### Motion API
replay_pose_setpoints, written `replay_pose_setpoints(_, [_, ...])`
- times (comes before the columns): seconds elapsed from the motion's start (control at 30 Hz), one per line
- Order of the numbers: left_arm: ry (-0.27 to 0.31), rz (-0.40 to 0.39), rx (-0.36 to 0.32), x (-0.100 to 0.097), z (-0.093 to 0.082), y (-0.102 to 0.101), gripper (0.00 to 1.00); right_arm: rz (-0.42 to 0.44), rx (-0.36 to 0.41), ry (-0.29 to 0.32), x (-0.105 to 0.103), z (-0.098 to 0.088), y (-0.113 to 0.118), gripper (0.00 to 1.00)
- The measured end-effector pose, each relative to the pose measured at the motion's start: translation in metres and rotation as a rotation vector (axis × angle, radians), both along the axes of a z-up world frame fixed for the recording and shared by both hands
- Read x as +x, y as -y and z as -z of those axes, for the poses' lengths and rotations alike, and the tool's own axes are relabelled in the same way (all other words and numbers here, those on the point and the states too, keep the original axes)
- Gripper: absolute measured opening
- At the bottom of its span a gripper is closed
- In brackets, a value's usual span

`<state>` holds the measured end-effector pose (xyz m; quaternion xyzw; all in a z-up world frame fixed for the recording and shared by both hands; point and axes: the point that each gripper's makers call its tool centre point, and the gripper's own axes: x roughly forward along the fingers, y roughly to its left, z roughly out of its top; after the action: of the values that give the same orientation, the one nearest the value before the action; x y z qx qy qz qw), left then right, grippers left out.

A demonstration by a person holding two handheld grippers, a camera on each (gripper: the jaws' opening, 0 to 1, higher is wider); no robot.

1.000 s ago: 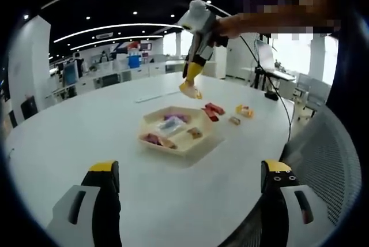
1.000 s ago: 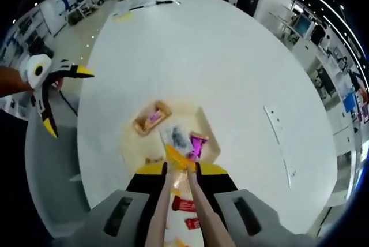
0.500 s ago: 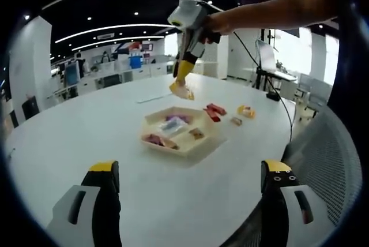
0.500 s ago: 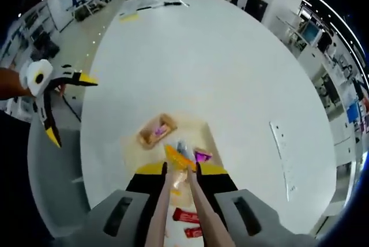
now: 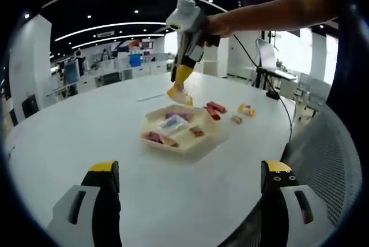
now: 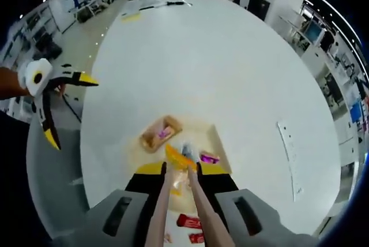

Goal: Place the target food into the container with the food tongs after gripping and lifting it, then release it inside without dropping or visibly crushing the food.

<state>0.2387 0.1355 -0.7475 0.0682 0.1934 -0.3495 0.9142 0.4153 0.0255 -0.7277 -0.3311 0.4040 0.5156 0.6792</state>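
A beige compartment tray [image 5: 199,143] holding several snack packets sits mid-table. Above its far edge hangs a yellow packet [image 5: 177,93], pinched in tan food tongs that a person's hand holds through my right gripper [image 5: 183,75]. From the right gripper view, my right gripper [image 6: 180,169] is shut on the tongs [image 6: 196,206], whose tips hold the yellow packet [image 6: 176,156] over the tray [image 6: 214,136]. My left gripper [image 5: 190,172] stands open near the table's near edge, well short of the tray. It also appears open at the left [image 6: 69,108].
Loose snacks lie on the white round table beside the tray: red packets [image 5: 214,108], a yellow one [image 5: 246,109] and a small one [image 5: 235,119]. Red packets [image 6: 187,221] also show under the tongs. A mesh chair [image 5: 323,160] stands at the right.
My right gripper has carried the tongs and yellow packet from beside the loose snacks to above the tray's far side. The left gripper has stayed put and open.
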Motion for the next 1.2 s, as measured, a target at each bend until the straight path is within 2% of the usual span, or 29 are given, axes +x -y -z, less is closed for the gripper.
replay_pose_setpoints(0.1, [-0.003,-0.014,-0.004,0.001,0.000,-0.002,1.00,0.023,0.006,0.001,0.003,0.003,0.000,0.20])
replay_pose_setpoints(0.23, [-0.011,0.017,0.016,-0.002,0.004,0.002,1.00,0.017,0.011,0.006,0.003,0.004,0.000,0.21])
replay_pose_setpoints(0.37, [0.011,-0.021,0.002,0.002,-0.002,-0.006,1.00,0.039,0.034,-0.003,0.007,0.004,-0.001,0.21])
replay_pose_setpoints(0.43, [0.004,-0.023,-0.006,0.002,-0.001,-0.006,1.00,0.040,0.033,-0.006,0.006,0.004,-0.001,0.21])
replay_pose_setpoints(0.53, [-0.004,-0.002,0.004,0.000,0.002,-0.002,1.00,0.035,0.028,0.003,0.006,0.004,0.003,0.20])
replay_pose_setpoints(0.77, [-0.005,-0.014,-0.009,0.001,0.001,-0.004,1.00,0.049,0.044,0.013,0.006,-0.001,0.012,0.22])
replay_pose_setpoints(0.93, [-0.009,-0.012,-0.005,0.000,0.002,-0.004,1.00,0.076,0.058,0.020,0.010,-0.006,0.024,0.23])
replay_pose_setpoints(1.2, [-0.011,-0.008,-0.005,0.000,0.002,-0.003,1.00,0.123,0.059,0.035,0.011,-0.012,0.063,0.24])
